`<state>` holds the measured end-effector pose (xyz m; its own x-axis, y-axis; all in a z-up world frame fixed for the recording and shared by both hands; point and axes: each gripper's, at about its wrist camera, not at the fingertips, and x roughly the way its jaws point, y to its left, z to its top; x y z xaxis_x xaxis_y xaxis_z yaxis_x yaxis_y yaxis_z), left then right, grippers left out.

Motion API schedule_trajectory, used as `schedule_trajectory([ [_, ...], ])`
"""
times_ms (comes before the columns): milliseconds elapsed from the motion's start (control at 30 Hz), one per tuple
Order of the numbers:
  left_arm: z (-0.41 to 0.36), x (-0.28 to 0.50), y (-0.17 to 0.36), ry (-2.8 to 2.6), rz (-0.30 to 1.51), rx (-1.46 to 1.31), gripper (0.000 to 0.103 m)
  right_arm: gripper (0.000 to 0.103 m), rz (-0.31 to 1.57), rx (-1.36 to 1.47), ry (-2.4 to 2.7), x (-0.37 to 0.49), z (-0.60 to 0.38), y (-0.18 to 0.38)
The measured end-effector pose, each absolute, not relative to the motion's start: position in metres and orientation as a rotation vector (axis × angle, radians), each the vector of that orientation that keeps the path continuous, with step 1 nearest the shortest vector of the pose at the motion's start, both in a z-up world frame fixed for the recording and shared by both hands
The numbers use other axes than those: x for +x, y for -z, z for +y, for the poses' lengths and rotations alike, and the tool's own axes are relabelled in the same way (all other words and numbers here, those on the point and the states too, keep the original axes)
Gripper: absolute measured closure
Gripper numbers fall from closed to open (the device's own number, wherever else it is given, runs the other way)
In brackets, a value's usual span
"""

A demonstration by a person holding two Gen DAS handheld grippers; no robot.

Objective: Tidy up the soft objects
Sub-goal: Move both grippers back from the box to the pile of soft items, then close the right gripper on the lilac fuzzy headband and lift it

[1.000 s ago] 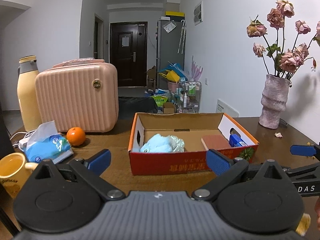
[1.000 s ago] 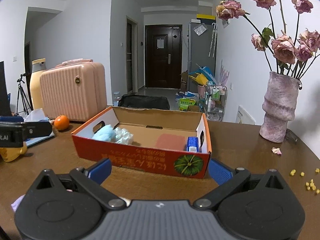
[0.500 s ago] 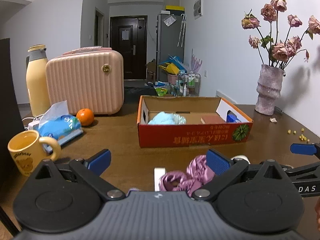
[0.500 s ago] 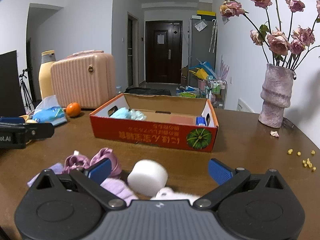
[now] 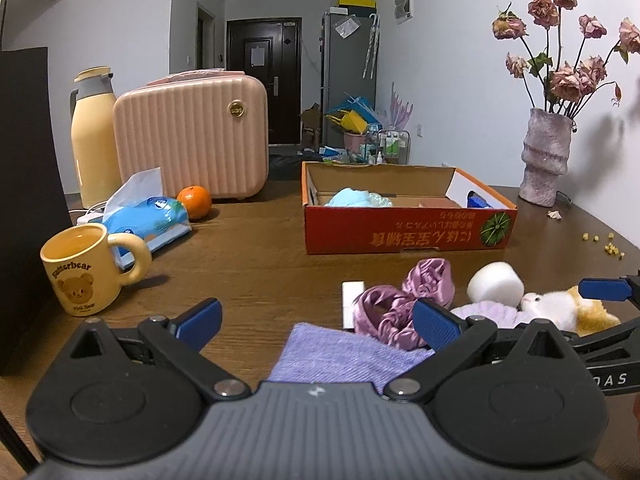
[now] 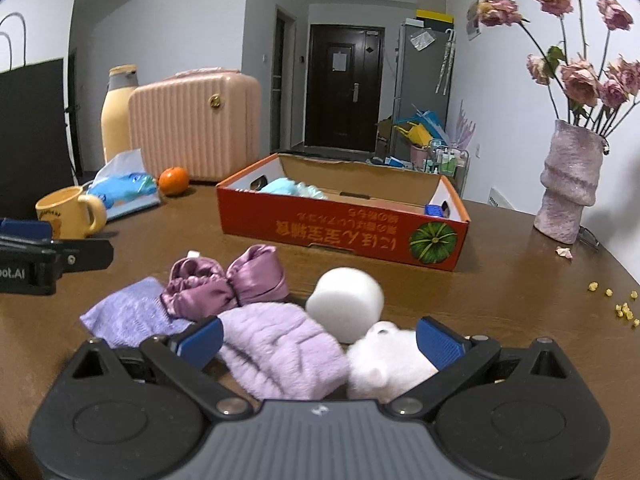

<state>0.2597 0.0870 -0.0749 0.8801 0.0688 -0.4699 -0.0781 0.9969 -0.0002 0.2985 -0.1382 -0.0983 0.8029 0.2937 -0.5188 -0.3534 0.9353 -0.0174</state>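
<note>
Between the wide-spread blue pads of the right gripper lie a fluffy lilac fleece bundle and a white plush toy animal; whether either pad touches them I cannot tell. At 12 o'clock, touching the plush, sits a white foam cylinder. At 11 o'clock a shiny mauve satin scrunchie rests against a flat lavender knitted cloth.

Left gripper also stands wide and holds nothing, the lavender cloth lying between its pads on the brown wooden table. Farther off at 12 to 1 o'clock stands the red open cardboard box, a pale blue soft bundle inside. At 10 o'clock is a yellow bear mug.
</note>
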Motion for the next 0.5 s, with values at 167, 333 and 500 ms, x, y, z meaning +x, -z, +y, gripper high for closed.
schedule_trajectory([
  [167, 0.098, 0.259, 0.082, -0.082, 0.500, -0.014, 0.000, 0.005, 0.558, -0.154, -0.359, 0.302, -0.122, 0.106],
  [333, 0.113, 0.260, 0.088, -0.095, 0.511, -0.025, 0.000, 0.005, 0.587, -0.181, -0.373, 0.315, -0.108, 0.114],
  [500, 0.126, 0.263, 0.094, -0.097, 0.533, -0.050, 0.000, 0.010, 0.609, -0.211, -0.386, 0.330, -0.094, 0.122],
])
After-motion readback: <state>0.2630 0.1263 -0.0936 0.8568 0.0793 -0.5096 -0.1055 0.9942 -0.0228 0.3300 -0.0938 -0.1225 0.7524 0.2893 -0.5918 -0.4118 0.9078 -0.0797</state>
